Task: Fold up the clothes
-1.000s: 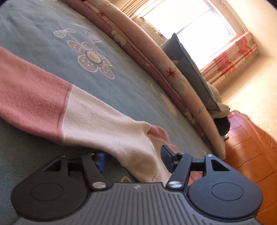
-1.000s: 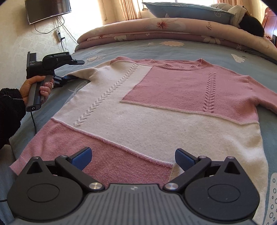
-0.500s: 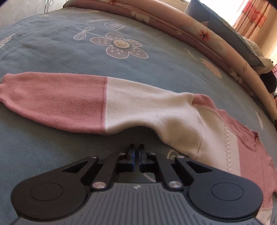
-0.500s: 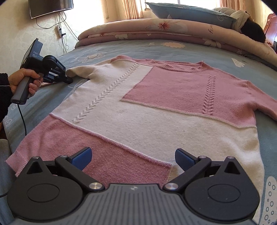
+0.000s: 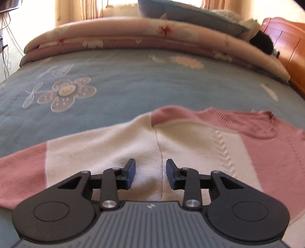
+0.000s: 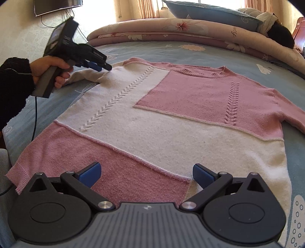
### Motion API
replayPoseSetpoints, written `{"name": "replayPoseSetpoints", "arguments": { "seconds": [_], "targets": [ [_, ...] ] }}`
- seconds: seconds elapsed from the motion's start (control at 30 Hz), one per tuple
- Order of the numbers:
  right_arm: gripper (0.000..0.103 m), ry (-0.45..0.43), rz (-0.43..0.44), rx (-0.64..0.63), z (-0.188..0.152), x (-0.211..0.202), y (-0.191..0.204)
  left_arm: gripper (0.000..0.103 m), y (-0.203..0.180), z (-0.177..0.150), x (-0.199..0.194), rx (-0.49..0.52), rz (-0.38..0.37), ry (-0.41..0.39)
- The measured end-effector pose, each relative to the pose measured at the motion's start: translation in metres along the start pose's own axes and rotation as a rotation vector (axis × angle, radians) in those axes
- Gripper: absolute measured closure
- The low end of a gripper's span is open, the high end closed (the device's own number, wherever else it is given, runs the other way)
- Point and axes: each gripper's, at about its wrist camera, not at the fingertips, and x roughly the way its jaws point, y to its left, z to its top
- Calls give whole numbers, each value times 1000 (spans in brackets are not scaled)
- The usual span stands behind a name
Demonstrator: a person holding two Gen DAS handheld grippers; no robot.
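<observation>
Left gripper (image 5: pixel 150 172), jaws part-open and empty, hovering at sweater (image 6: pixel 171 122) shoulder seam, lining up pinch; right gripper (image 6: pixel 146 172), jaws wide and empty, waiting at hem.

Little is legible. The blue bedsheet (image 5: pixel 133 80) carries pale printed lettering beside its flower motif (too blurred to read), and the pillow (image 6: pixel 219 11) bears a cursive word I cannot make out.

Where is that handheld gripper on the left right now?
In the right wrist view, the left gripper is at the upper left, fingers open over the sweater at its cream shoulder seam, where the sleeve joins.
</observation>
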Motion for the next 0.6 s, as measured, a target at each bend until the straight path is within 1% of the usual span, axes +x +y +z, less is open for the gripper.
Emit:
{"name": "replayPoseSetpoints", "arguments": {
  "seconds": [0.07,0.17,0.23,0.3,0.37,0.4,0.47,0.5,0.53,0.57,0.6],
  "targets": [
    [0,0,-2,-4,0,-1,1,66,-3,-12,-1,0,0,-23],
    [0,-4,1,-8,1,-2,1,64,-14,-26,-17,94,3,-19],
    [0,1,11,-7,0,-2,2,62,-17,-28,-19,124,12,-21],
    [0,8,11,-17,0,0,4,57,-12,-21,-13,60,-3,-2],
    [0,15,-5,-36,-1,2,7,54,-4,-13,-5,-51,-25,18],
    [0,17,-13,-45,-1,3,7,50,-4,-10,-5,-76,-38,34],
    [0,18,-19,-45,-2,3,7,49,-9,-8,-11,-26,-63,62],
    [0,15,-18,-40,-1,2,6,49,-8,-8,-18,-3,-71,63],
    [0,12,-15,-34,-1,2,5,49,-2,-7,-26,-5,-81,57],
    [0,7,-10,-28,0,0,4,48,8,-5,-36,-29,-88,44],
    [0,2,-5,-23,0,-1,4,46,21,-3,-44,-62,-78,28]
  ]
}}
